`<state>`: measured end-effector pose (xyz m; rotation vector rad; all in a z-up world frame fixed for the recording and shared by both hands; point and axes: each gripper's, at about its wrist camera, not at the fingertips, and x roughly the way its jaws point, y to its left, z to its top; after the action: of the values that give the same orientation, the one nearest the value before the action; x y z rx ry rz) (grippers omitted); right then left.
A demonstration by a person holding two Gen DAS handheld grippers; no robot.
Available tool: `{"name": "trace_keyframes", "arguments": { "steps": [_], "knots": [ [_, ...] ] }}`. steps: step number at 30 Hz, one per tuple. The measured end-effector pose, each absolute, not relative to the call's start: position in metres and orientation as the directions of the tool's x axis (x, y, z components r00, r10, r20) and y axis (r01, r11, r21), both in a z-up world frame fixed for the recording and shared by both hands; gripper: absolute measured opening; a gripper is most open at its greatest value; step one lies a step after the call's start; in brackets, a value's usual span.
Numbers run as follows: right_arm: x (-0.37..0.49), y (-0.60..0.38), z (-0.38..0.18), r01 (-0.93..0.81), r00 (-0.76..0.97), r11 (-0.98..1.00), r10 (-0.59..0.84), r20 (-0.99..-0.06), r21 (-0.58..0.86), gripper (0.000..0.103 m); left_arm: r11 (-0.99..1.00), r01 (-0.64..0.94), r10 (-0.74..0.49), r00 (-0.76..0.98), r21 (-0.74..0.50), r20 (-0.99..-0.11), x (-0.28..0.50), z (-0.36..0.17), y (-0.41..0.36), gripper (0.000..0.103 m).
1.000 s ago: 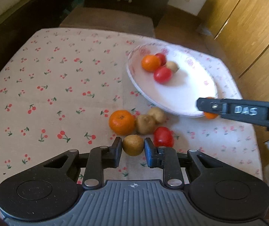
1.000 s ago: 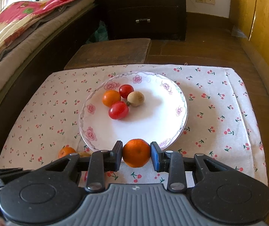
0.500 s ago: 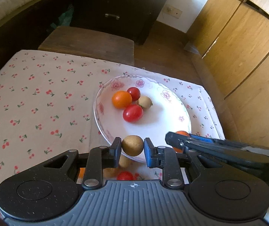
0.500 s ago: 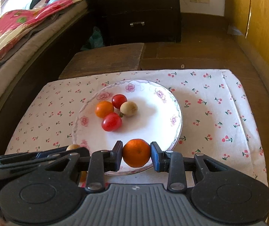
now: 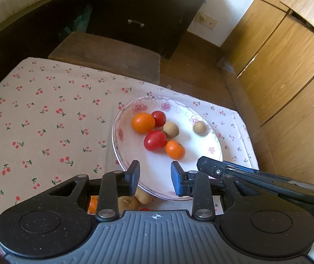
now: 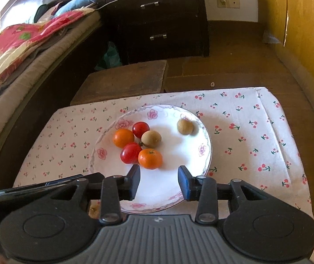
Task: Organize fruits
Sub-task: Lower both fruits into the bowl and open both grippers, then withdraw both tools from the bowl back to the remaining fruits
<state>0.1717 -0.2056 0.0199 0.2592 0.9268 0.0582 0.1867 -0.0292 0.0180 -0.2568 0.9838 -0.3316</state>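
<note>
We hold both tongs over the near edge of the plate, which sits on the cherry-print cloth covering the table. Our left tongs have just been opening; the jaws stand apart with nothing between them. Our right tongs have just been opening too, and their gap is likewise empty. In the left wrist view the right tongs reach in from the right, just beside our own.

Six fruits lie on the plate. A near orange rests just ahead of the right tongs, touching a red tomato. Behind them sit a second orange, a second tomato and a brown fruit, all bunched close. Another brown fruit lies apart from the bunch, near the far right rim; its outline is blurred.

Off the plate, under the left tongs, we see two brown fruits on the cloth, with slivers of an orange and a red one mostly hidden by the tongs.
</note>
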Motion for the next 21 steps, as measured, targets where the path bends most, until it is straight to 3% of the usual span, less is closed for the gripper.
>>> {"name": "trace_keyframes", "arguments": {
  "steps": [21],
  "knots": [
    [0.142, -0.207, 0.046, 0.062, 0.639, 0.962, 0.166, -0.751, 0.265, 0.040, 0.924, 0.120, -0.369, 0.533, -0.364, -0.761, 0.170, 0.029, 0.007, 0.051]
  ]
}}
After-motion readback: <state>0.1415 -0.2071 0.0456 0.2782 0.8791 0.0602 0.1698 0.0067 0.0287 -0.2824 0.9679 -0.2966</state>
